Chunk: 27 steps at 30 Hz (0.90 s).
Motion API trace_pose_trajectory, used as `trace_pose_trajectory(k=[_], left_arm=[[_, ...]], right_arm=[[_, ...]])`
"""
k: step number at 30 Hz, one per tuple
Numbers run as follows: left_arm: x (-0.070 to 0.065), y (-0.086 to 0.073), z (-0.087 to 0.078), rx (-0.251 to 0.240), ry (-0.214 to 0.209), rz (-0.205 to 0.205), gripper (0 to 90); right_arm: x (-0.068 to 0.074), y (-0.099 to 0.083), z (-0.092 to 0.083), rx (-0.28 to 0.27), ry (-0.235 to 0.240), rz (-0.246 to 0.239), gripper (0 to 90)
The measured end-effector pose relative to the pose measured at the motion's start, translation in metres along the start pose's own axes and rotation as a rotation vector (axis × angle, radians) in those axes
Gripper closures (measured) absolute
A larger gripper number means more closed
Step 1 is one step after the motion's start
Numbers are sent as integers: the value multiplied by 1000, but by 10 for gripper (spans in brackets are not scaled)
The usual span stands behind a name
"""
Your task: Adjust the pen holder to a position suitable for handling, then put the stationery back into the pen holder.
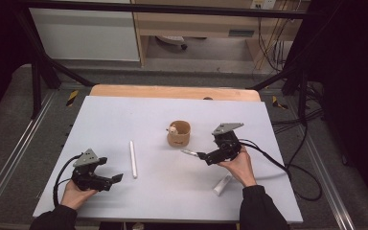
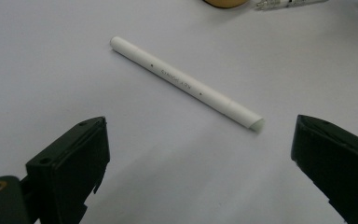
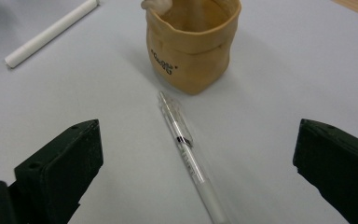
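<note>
Between the wide-open jaws of the right gripper [image 3: 193,163], a clear pen [image 3: 189,156] lies loose on the table [image 1: 172,191] beside the tan pouch [image 3: 193,44]. Best to close squarely across its barrel. Left gripper [image 2: 198,158] gapes idle near a white pen [image 2: 186,84].

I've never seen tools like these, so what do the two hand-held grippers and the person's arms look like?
Each gripper, left and right, is a chunky black tool with two blocky black jaws, a grey three-cornered plate on top and a black cable trailing off. The person wears dark long sleeves.
</note>
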<state>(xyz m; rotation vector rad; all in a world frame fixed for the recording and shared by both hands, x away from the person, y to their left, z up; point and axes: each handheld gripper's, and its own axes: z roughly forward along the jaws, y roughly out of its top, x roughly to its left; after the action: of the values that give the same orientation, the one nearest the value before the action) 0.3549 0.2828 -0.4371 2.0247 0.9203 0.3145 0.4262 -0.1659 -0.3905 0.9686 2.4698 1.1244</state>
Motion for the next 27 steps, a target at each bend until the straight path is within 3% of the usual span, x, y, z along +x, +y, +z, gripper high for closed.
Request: trace_pose_trajectory(k=[10,19,27], left_arm=[[0,0,1,7,2,-2,43],[0,0,1,7,0,-4,43],[0,0,1,9,0,-2,43]], right_arm=[[-13,-24,4,20,5,32,45],[-18,-34,9,30,25,44,80],[-17,-38,14,31,15,-10,216]])
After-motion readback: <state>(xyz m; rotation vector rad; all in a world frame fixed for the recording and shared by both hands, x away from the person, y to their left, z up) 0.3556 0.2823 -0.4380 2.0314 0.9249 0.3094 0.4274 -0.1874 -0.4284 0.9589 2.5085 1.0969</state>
